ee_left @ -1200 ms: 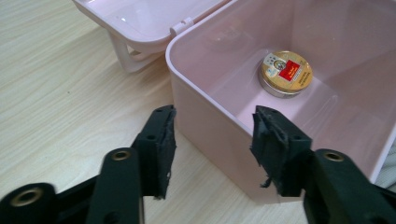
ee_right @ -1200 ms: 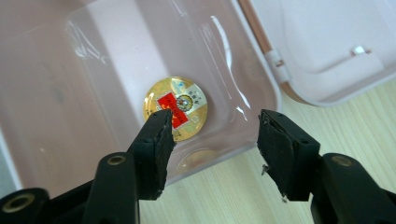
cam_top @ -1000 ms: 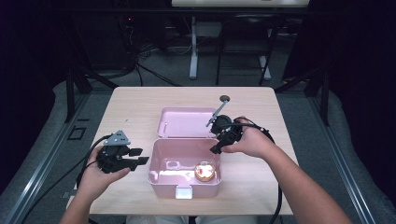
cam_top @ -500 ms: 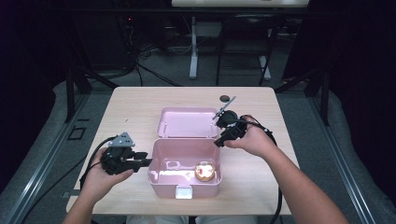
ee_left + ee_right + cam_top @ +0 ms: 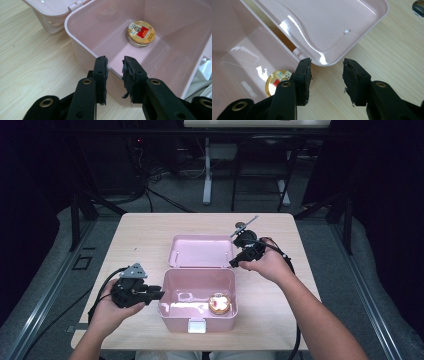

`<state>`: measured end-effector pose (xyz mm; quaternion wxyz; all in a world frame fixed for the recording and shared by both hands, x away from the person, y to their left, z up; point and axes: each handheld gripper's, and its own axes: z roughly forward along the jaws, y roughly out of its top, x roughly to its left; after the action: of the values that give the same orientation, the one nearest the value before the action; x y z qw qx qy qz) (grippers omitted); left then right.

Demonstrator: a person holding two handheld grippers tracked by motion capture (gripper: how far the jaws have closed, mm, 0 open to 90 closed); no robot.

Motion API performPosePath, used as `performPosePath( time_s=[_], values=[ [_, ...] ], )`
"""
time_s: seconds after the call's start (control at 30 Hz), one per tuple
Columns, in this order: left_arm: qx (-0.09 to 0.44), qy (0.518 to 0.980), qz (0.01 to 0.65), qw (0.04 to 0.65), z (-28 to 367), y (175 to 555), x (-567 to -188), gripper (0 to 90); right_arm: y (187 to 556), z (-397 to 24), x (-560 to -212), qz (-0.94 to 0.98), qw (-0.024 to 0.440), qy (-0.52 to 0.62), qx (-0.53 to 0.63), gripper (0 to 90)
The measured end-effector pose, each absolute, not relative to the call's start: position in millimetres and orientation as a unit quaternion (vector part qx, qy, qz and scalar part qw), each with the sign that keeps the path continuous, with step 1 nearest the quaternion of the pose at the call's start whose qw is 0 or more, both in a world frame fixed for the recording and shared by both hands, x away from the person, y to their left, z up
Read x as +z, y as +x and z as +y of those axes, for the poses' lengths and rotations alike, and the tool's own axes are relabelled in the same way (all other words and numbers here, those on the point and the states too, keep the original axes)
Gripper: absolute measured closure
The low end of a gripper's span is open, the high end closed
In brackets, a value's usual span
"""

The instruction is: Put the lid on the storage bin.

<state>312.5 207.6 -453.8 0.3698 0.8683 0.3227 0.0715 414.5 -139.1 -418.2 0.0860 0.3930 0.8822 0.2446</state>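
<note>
Left gripper (image 5: pixel 156 293): held low at the left wall of the pink box (image 5: pixel 170 312). Its jaws have just been closing and straddle that wall's rim, one outside, one inside; a gap remains, so they are parted, not pinching.
Pink box: open, directly ahead of the left gripper and just below-left of the right gripper.
Round gold tin (image 5: pixel 140 33): lying flat on the box floor, beyond the left gripper's tips, toward the far side from them.
Lid (image 5: pixel 200 251): folded back flat on the table, hinged to the box's far edge, its right corner just ahead of the right gripper.
Right gripper (image 5: pixel 236 262): at the lid's right corner. Its jaws have just been closing, stand spread, with bare table (image 5: pixel 387 50) between the pads; nothing gripped.
Small dark round object (image 5: pixel 241 226): on the table beyond the right gripper, too small to identify.
</note>
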Motion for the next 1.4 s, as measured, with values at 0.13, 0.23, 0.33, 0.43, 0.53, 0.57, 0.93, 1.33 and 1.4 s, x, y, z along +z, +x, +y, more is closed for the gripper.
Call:
performPosePath(
  time_s=[0.13,0.23,0.33,0.43,0.53,0.57,0.93,1.33,1.4],
  values=[
    [0.069,0.869,0.322,0.370,206.6,312.1,-454.5,75.4,420.7,-138.9,-420.0,0.873,0.085,0.411,0.250,57.8],
    [0.068,0.869,0.321,0.369,206.3,312.1,-454.4,76.2,426.8,-140.1,-422.2,0.862,0.085,0.429,0.255,58.2],
    [0.067,0.869,0.321,0.371,206.8,311.4,-453.8,78.2,433.4,-142.2,-425.5,0.852,0.085,0.446,0.260,59.0],
    [0.067,0.869,0.319,0.372,206.6,311.0,-453.7,79.5,439.4,-143.8,-429.4,0.845,0.083,0.459,0.261,59.5],
    [0.069,0.869,0.319,0.372,206.2,310.5,-453.6,79.9,444.7,-144.7,-433.0,0.839,0.084,0.470,0.262,60.2],
    [0.070,0.869,0.318,0.371,206.0,310.4,-453.5,80.0,446.0,-144.5,-433.5,0.835,0.081,0.477,0.262,60.3],
    [0.067,0.869,0.319,0.373,207.1,310.7,-453.7,80.4,467.0,-135.9,-439.9,0.811,0.074,0.525,0.248,64.4],
    [0.072,0.869,0.319,0.371,205.8,309.5,-453.4,80.9,485.5,-133.6,-450.2,0.777,0.070,0.574,0.248,67.0],
    [0.070,0.869,0.319,0.371,206.4,309.6,-453.4,80.9,487.8,-132.4,-451.5,0.774,0.071,0.578,0.248,67.7]
  ],
)
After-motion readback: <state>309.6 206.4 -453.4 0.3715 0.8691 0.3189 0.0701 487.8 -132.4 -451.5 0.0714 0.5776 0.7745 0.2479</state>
